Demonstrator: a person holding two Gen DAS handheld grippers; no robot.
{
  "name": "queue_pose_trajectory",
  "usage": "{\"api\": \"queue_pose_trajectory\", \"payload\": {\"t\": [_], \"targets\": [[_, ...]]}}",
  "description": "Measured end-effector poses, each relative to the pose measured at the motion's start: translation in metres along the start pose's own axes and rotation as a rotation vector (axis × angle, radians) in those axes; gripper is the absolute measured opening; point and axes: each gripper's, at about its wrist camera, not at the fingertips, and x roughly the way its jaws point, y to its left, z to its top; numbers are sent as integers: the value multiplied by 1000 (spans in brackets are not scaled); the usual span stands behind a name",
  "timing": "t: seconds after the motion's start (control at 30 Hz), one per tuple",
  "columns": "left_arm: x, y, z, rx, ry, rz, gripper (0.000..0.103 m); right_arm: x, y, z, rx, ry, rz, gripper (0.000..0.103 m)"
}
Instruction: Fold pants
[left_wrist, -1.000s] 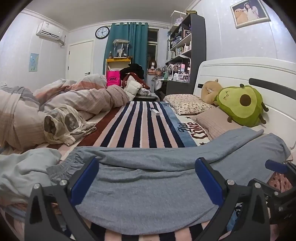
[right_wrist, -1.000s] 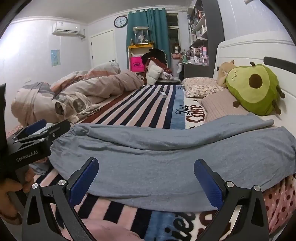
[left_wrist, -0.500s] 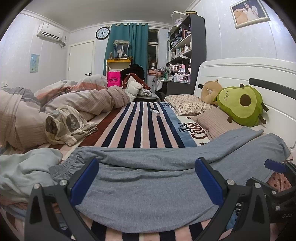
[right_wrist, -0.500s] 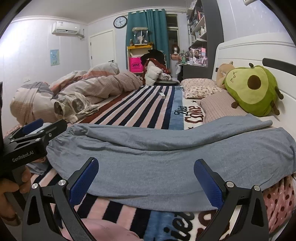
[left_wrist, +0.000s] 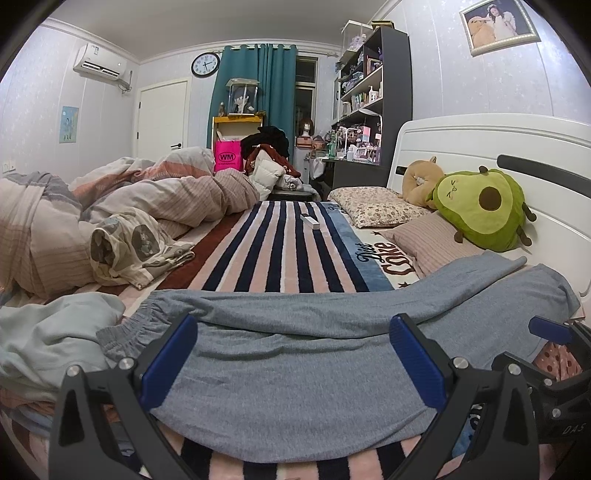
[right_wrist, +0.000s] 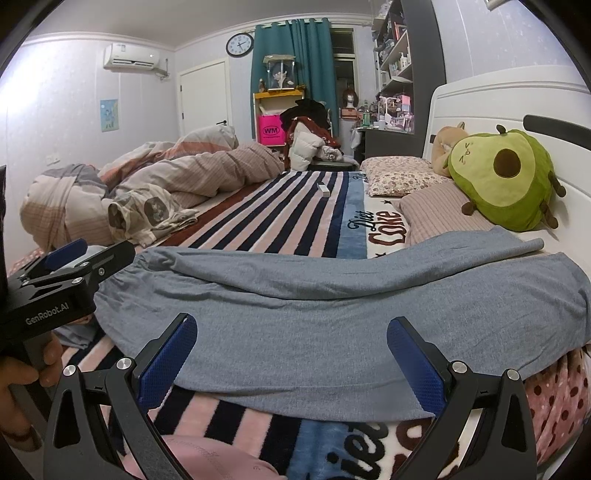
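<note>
Grey pants (left_wrist: 295, 354) lie on a navy-and-pink striped blanket (left_wrist: 284, 251) near a green avocado plush (left_wrist: 480, 206).

Left gripper (left_wrist: 291, 358) was spread wide, blue pads (left_wrist: 168, 360) apart, nothing between them, hovering over the near edge of the grey pants (left_wrist: 295, 354). Pants lay flat across the striped blanket (left_wrist: 280, 254), elastic waistband at left, legs running right toward the headboard (left_wrist: 480, 147), one leg overlapping the other. Right gripper (left_wrist: 554, 354) poked in at the lower right edge, beside the leg ends; its jaw state couldn't be read. Pale garment (left_wrist: 55, 332) bunched just left of the waistband. Avocado plush (left_wrist: 480, 206) sat on the pillows behind, crumpled duvet (left_wrist: 129, 199) at far left.
</note>
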Motion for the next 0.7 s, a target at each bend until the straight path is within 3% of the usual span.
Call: {"api": "queue_pose_trajectory", "payload": {"t": [0.7], "targets": [[2, -3, -2, 5, 7, 0, 102, 0, 1, -1, 5, -1, 5, 103]]}}
